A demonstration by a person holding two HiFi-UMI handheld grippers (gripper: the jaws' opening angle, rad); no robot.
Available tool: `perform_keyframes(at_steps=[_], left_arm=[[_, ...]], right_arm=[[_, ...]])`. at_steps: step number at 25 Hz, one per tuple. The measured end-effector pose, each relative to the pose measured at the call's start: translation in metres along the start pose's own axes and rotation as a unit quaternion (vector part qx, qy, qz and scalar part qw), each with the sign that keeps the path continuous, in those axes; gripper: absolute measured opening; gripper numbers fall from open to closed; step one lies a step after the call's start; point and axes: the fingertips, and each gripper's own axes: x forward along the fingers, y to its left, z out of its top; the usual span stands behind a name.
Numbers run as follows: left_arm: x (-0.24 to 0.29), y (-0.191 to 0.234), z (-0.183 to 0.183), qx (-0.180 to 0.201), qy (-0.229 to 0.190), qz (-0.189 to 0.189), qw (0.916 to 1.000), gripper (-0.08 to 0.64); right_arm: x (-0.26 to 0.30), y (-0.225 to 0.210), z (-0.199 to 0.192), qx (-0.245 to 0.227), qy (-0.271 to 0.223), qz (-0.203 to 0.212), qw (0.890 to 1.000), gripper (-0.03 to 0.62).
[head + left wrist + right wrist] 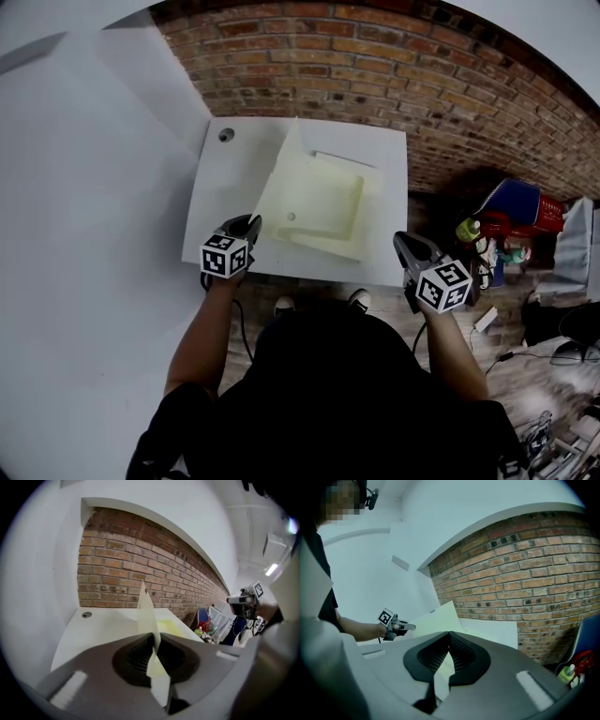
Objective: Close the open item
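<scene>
A white table is seen, with a small round hole set in its far left corner. A single open cream box is laid on it, toward the right half, with its lid raised steeply along the box's left side.

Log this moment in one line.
left gripper: shut on lid edge, lid raised | right gripper: shut, empty, beside table | box: open

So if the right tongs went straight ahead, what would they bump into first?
Most likely the raised pale lid, which the left tongs are pinching, though depth is hard to judge.
</scene>
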Motion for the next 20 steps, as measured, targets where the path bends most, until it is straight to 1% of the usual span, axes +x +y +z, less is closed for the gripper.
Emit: perform_keyframes(at_steps=[9,16,18,20], left_arm=[[0.015,-0.03,0.009,0.041,0.012,-0.03,0.9986,0.015],[0.032,-0.062,0.012,0.089,0.035,-0.057,0.9938,0.017],[0.036,-0.072,0.012,0.094,0.037,-0.07,0.9924,0.017],[0.041,-0.08,0.013,0.091,0.035,-0.084,0.9917,0.017]], right_arm=[[-0.01,-0.01,-0.015,0.01,0.004,-0.018,1.0,0.005],[-0.019,-0.013,-0.026,0.017,0.009,-0.027,0.999,0.005],[-0.021,-0.014,-0.028,0.02,0.009,-0.031,0.999,0.005],[-0.024,-0.016,-0.03,0.022,0.008,-0.034,0.999,0.005]])
